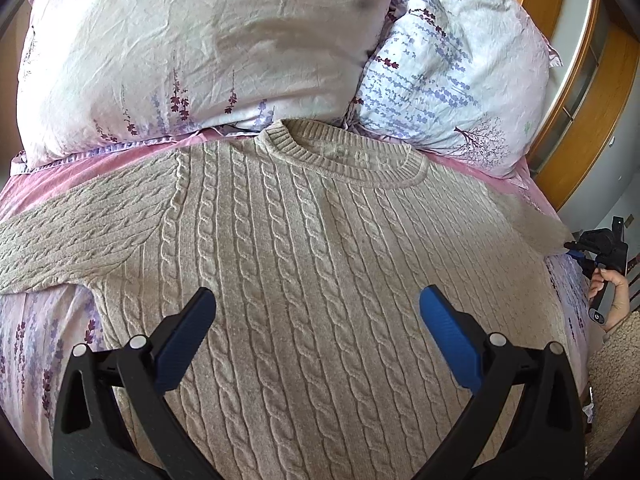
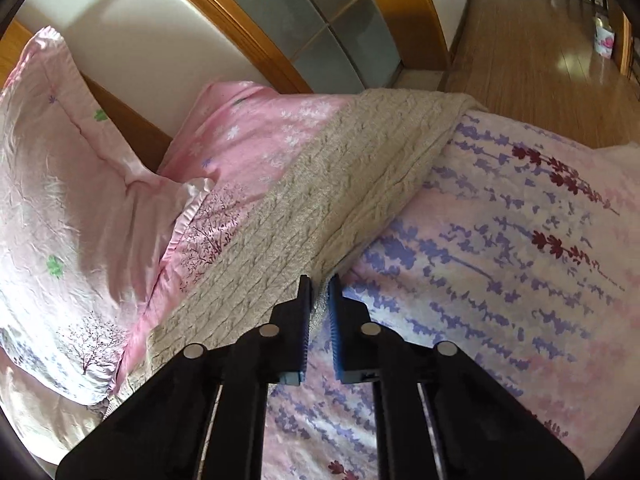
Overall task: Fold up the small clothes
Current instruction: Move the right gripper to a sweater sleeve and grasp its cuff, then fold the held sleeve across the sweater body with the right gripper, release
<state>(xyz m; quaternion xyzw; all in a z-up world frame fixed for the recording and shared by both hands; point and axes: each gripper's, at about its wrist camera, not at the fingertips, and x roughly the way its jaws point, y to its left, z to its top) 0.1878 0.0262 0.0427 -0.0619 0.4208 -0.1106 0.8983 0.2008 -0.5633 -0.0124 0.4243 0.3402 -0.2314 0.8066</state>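
A beige cable-knit sweater point(image 1: 320, 260) lies flat on the bed, neck towards the pillows, its left sleeve stretched out to the left. My left gripper point(image 1: 318, 300) hovers open over the sweater's chest, blue pads wide apart with nothing between them. In the right wrist view the sweater's right sleeve point(image 2: 360, 168) runs across the bed to its edge. My right gripper point(image 2: 320, 286) is shut on the near edge of that sleeve, knit fabric pinched between the pads. From the left wrist view, the right gripper point(image 1: 572, 248) shows at the sleeve's far right end.
Two floral pillows point(image 1: 180, 48) point(image 1: 460, 64) lie just beyond the collar. The floral bedsheet point(image 2: 520, 240) spreads right of the sleeve. A wooden bed frame and cabinet point(image 2: 248, 20) stand behind, wooden floor point(image 2: 540, 60) past the bed's edge. A person's hand point(image 1: 608, 292) holds the right gripper.
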